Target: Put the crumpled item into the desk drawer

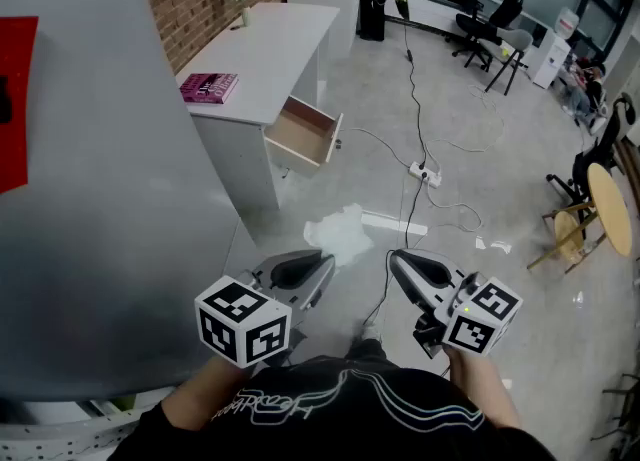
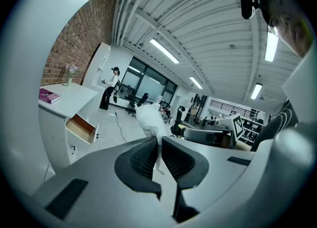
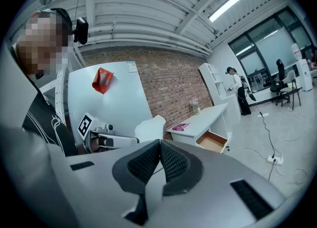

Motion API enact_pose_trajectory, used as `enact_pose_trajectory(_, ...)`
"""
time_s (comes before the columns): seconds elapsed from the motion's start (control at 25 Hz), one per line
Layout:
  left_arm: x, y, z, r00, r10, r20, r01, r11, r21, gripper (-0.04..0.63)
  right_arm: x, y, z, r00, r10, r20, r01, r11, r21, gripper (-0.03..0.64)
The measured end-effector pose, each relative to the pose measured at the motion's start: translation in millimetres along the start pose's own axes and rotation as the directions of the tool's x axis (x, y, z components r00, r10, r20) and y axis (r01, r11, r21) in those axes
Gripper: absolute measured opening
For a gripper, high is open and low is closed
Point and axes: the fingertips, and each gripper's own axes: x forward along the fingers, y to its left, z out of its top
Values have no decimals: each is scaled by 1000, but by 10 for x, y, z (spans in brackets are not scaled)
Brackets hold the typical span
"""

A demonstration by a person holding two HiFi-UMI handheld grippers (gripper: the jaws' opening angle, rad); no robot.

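Observation:
A crumpled white item (image 1: pixel 340 232) hangs from the tip of my left gripper (image 1: pixel 318 267), which is shut on a thin fold of it. In the left gripper view the item (image 2: pixel 148 118) rises above the pinched pads. My right gripper (image 1: pixel 398 261) is alongside to the right, shut with nothing between its pads (image 3: pixel 148 160). Ahead on the left is the white desk (image 1: pixel 265 54) with its drawer (image 1: pixel 303 134) pulled out and showing a bare wooden bottom. In the right gripper view the drawer (image 3: pixel 212 142) lies beyond the left gripper (image 3: pixel 106 140) and the item (image 3: pixel 148 129).
A pink book (image 1: pixel 208 87) lies on the desk. A grey panel (image 1: pixel 90 149) stands close on the left. A power strip (image 1: pixel 427 175) with cables lies on the floor past the drawer. A round wooden table (image 1: pixel 608 207) and chairs are at the right. A person (image 2: pixel 113 81) stands far off.

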Motion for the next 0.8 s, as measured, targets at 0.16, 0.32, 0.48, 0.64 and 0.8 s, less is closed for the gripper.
enact_pose_trajectory(0.16, 88, 21, -6, 1000, 11, -3, -11, 1000, -3, 41, 3, -122, 7, 1000, -1, 5, 1, 1000, 13, 39)
enact_pose_trajectory(0.32, 247, 44, 25, 1000, 20, -9, -20, 1000, -8, 41, -25, -376, 56, 1000, -23, 18, 22, 999, 43, 40)
enact_pose_trajectory(0.48, 471, 45, 24, 999, 41, -18, -41, 999, -17, 41, -77, -612, 38, 1000, -11, 11, 11, 998, 60, 40)
enact_pose_trajectory(0.64, 825, 123, 41, 997, 71, -25, -71, 997, -26, 41, -83, -1037, 48, 1000, -5, 8, 5, 997, 77, 41)
enact_pose_trajectory(0.8, 1219, 180, 104, 995, 96, -37, -97, 995, -36, 41, -159, -1516, 175, 1000, -14, 19, 12, 997, 74, 41)
